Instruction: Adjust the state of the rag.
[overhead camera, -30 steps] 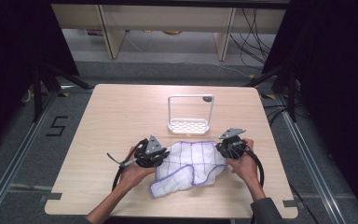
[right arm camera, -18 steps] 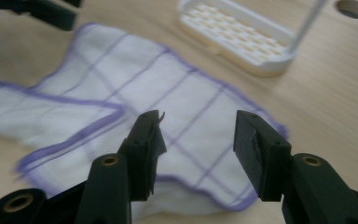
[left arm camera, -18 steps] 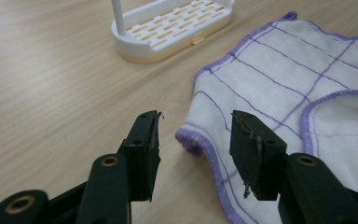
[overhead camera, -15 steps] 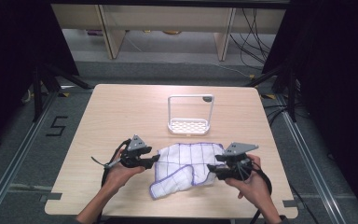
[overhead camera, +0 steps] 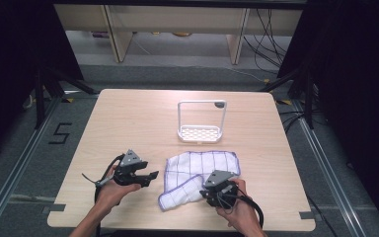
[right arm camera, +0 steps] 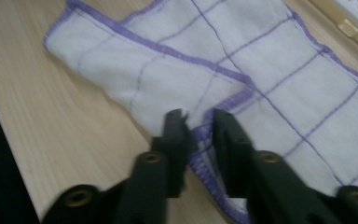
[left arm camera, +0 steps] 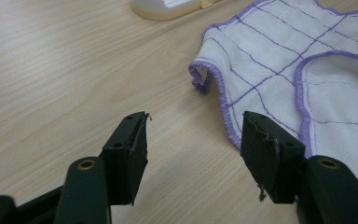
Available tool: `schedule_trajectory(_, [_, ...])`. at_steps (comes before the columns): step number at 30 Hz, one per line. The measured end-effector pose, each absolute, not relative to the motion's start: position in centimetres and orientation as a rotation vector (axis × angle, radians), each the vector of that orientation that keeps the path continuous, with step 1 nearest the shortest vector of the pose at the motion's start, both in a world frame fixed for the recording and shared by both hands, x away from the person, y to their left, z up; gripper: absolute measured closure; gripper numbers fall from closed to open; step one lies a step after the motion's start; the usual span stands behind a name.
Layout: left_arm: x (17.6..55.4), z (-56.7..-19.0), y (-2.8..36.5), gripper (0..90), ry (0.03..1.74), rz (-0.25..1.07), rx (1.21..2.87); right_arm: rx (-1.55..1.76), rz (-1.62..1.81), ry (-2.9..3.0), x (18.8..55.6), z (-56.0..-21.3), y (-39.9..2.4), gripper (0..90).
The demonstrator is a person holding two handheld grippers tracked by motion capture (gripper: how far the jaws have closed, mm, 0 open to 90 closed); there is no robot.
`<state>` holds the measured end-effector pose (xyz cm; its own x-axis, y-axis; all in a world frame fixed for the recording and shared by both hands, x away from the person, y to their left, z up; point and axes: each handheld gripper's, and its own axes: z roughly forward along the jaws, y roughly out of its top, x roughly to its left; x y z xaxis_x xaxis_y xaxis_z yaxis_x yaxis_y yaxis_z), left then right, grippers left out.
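Pinching the near hem of the checked cloth (overhead camera: 200, 173), the right claw (overhead camera: 216, 190) has just been closing, its jaws now pressed on the purple edge. The cloth lies part-folded on the table (overhead camera: 128, 123), near the person and in front of the white rack (overhead camera: 201, 121). The left claw (overhead camera: 145, 175), just left of the cloth, has been spreading and holds nothing. Folding seems under way; next, the left likely needs its own edge.
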<state>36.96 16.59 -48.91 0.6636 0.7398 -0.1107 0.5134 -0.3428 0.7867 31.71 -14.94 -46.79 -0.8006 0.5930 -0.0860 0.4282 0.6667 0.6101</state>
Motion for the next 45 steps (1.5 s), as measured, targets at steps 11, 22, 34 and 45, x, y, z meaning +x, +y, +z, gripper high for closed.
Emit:
schedule_trajectory(11, [37.0, -49.2, 15.8, 40.3, 0.987, 0.283, 2.018, 0.815, 1.013, 2.570, 27.1, -45.9, -22.2, 85.5])
schedule_trajectory(22, [39.4, -49.7, 11.9, 40.5, 0.996, 0.221, 2.031, 0.909, 0.984, 2.631, 26.0, -48.9, -24.1, 85.4])
schedule_trajectory(34, [41.9, -50.0, 11.0, 84.0, 1.006, 0.286, 1.987, 0.961, 1.017, 2.654, 26.3, -48.7, -24.3, 68.6])
schedule_trajectory(45, [42.0, -50.4, 11.8, 73.7, 1.006, 0.259, 2.023, 1.024, 1.060, 2.543, 30.1, -47.4, -24.5, 60.2])
